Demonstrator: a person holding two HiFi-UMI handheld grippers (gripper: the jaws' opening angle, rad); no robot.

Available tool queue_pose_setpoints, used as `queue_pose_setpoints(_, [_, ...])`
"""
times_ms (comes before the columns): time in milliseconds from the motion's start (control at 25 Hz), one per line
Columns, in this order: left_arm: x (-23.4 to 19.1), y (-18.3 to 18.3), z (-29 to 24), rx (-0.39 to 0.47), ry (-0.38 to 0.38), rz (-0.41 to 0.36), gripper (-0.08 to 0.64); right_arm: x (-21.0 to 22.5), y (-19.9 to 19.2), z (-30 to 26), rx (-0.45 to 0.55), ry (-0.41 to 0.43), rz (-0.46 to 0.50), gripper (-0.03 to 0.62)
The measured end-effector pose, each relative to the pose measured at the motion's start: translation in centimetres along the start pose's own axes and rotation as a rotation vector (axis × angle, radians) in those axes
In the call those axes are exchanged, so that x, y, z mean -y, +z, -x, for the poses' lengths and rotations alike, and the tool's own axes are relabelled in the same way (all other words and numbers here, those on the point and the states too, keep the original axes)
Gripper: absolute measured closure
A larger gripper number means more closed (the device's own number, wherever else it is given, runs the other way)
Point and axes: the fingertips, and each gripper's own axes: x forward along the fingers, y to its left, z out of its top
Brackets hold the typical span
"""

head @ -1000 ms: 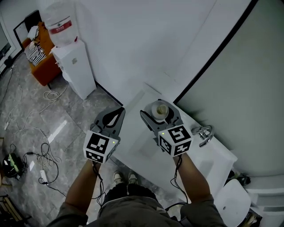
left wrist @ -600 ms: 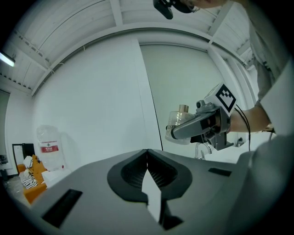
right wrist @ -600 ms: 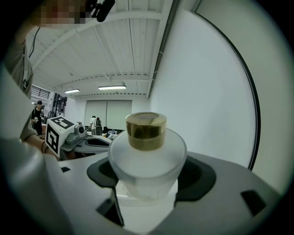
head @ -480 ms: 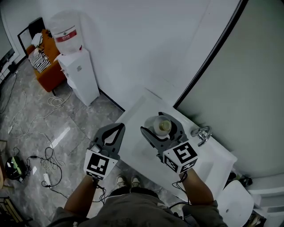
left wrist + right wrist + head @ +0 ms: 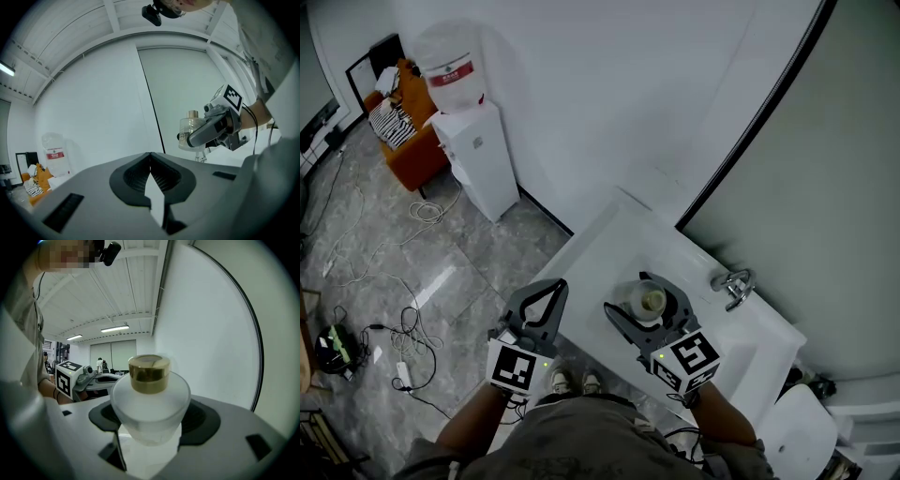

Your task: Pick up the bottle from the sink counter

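Seen from above, a person stood at a white counter (image 5: pixel 598 251) with a faucet (image 5: pixel 731 284) at its far right, holding a hand-held gripper in each hand.

The right hand-held gripper (image 5: pixel 628 294) was clamped on the bottle (image 5: pixel 651 300), one jaw on each side of its body. In the right gripper view the bottle (image 5: pixel 150 401) filled the gap between the jaws. It was a squat frosted flask with a gold cap (image 5: pixel 149 373), standing upright with its long axis crosswise to the jaws and the cap pointing up.

The left hand-held gripper (image 5: pixel 551 289) was to the left of the bottle and apart from it. Its jaws were pressed together with nothing between them, as the left gripper view (image 5: pixel 151 180) showed plainly.

From that side view the bottle (image 5: pixel 190 133) appeared to hang clear above the counter's surface, though its base was partly covered by the right hand-held gripper (image 5: pixel 216 129).

The pickup looked almost complete. What remained seemed to depend on the right hand alone keeping the bottle upright while carrying it away from the counter.
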Motion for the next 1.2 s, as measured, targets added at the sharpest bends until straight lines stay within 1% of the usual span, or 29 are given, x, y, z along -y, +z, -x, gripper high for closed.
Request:
queue_pose_setpoints(200, [0.8,-2.0,0.9,-0.048,-0.009,0.063,0.541,-0.1,-2.2,0.5,-0.035,-0.015,-0.037,0.267])
queue_pose_setpoints(400, [1.2,-3.1,1.2,-0.074,-0.013,0.097,0.541,0.2,-3.9,0.6,-0.057,-0.030,-0.073,0.267])
queue_pose_setpoints(600, [1.2,-2.8,1.4,-0.075,-0.014,0.088,0.541,-0.1,-4.2,0.9,-0.059,-0.031,-0.083,0.267])
queue_pose_setpoints(720, [1.3,-3.0,1.6,-0.080,-0.020,0.054,0.541,-0.1,-4.1,1.0,-0.054,-0.031,-0.089,0.267])
queue_pose_setpoints(880, [1.7,-2.5,1.8,-0.076,-0.010,0.081,0.541,-0.2,-4.0,1.6,-0.050,-0.032,-0.088,0.267])
queue_pose_setpoints(1000, [1.8,-2.7,2.0,-0.074,-0.018,0.051,0.541,-0.2,-4.0,2.0,-0.050,-0.034,-0.088,0.267])
queue_pose_setpoints(1200, [2.1,-2.5,2.3,-0.082,-0.007,0.084,0.541,-0.5,-4.3,2.2,-0.054,-0.035,-0.086,0.267])
